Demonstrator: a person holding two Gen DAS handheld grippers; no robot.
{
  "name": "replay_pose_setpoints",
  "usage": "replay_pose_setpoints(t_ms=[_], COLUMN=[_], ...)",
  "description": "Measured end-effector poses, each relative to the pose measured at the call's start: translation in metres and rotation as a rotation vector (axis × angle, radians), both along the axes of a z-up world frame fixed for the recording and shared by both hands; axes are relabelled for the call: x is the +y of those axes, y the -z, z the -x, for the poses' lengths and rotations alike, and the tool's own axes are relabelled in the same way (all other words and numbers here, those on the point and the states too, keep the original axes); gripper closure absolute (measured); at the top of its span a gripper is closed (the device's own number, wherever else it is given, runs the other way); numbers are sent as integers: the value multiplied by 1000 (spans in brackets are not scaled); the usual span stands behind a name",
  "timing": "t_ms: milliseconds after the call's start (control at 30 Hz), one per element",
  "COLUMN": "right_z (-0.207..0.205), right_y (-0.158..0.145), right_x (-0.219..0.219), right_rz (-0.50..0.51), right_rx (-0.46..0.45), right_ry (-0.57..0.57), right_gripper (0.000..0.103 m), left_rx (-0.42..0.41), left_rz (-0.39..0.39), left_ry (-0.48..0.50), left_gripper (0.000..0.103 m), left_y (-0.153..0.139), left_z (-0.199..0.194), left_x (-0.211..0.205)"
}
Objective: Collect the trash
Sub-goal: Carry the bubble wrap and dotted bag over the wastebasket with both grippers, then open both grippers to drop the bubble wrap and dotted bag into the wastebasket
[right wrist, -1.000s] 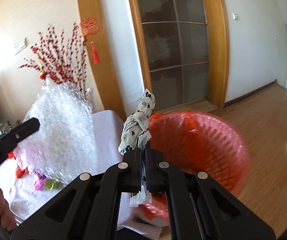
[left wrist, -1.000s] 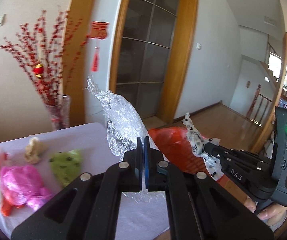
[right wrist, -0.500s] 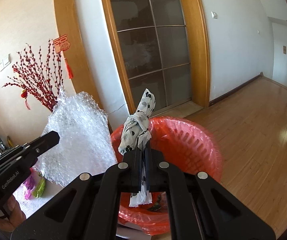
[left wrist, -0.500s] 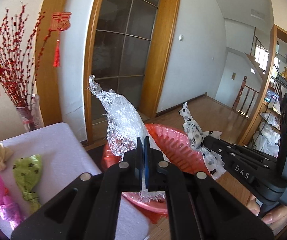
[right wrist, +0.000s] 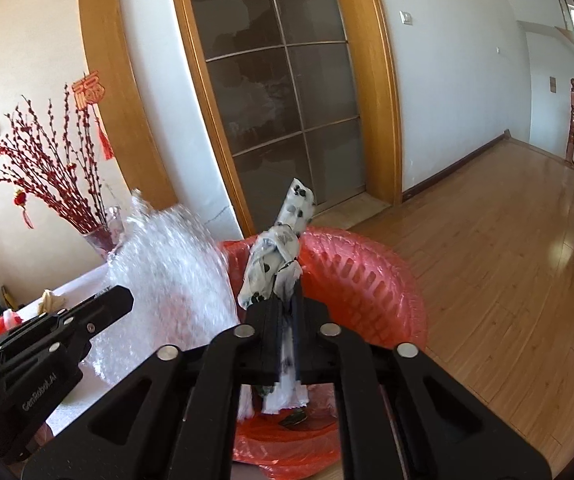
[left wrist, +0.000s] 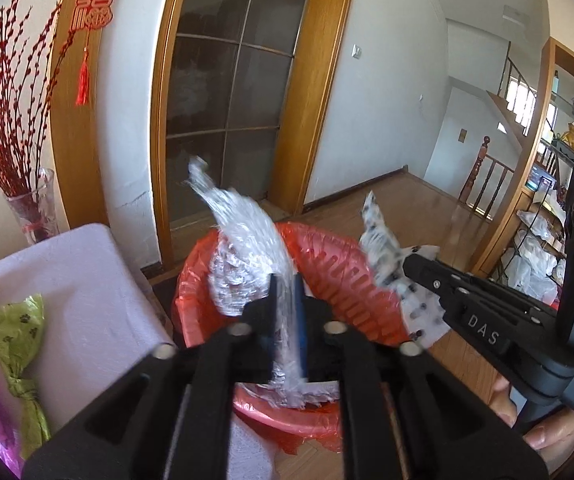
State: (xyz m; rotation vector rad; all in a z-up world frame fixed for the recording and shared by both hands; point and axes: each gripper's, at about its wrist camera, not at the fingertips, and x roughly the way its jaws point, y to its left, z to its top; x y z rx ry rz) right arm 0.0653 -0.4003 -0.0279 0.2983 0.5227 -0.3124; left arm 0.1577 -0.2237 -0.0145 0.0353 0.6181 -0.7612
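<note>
Over the red basket, nearest the lens, the left hand-held gripper [left wrist: 285,312] has its jaws parted only slightly, with a crumpled sheet of bubble wrap [left wrist: 243,256] between them; the sheet is blurred, so I cannot tell whether it is still pinched or already slipping. It sits there, I judge, so that it falls straight in.

At 3 o'clock of it, the right hand-held gripper [right wrist: 283,316] is closed on a knotted white bag with black spots [right wrist: 277,256], which stands up out of the fingers above the same opening. Holding both pieces above 1 container likely saves a second trip.

Just beyond, the red basket [right wrist: 367,276], lined with a red plastic bag, stands on the wooden floor [right wrist: 487,248], touching or just beside the desk [left wrist: 87,280] at 9 o'clock; something small and dark lies at its bottom.

Farther at 9 o'clock, a green bag [left wrist: 17,332], a pink one and a beige scrap wait on the desk, so collecting looks only partly done.
</note>
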Motion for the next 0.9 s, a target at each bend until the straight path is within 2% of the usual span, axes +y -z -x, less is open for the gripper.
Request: replay_pose_setpoints(t_ms=[33,67,100,133,300,400,733,900], right_z=[0,3,5,6,9,8,-3,-15], right_y=[2,3,3,3,3,2,-3,-1], right_x=[-1,-2,-2,-2,-1,4,47,80], right_rz=[-2,-3,-2,-1,-27,-24,20,20], right_rx=[0,-5,-9,-10,-11,-11,3,21], right_ry=[4,9,14,18,16,1,-107,-201], right_gripper=[71,65,58,57,57,57,57,57], left_rx=[3,3,3,5,1,-11,-51,-83], left_rz=[0,1,0,-2,-16,-26,-49,-75], left_ry=[-7,-16,-27,-37,-125,-162,-301,-371], left_gripper=[76,71,70,69,59,56,53,51], left_y=[1,2,3,3,4,4,-7,-13], left_z=[-1,-1,-1,-2,-1,5,16,23], left_x=[2,5,9,12,37,50,106,141])
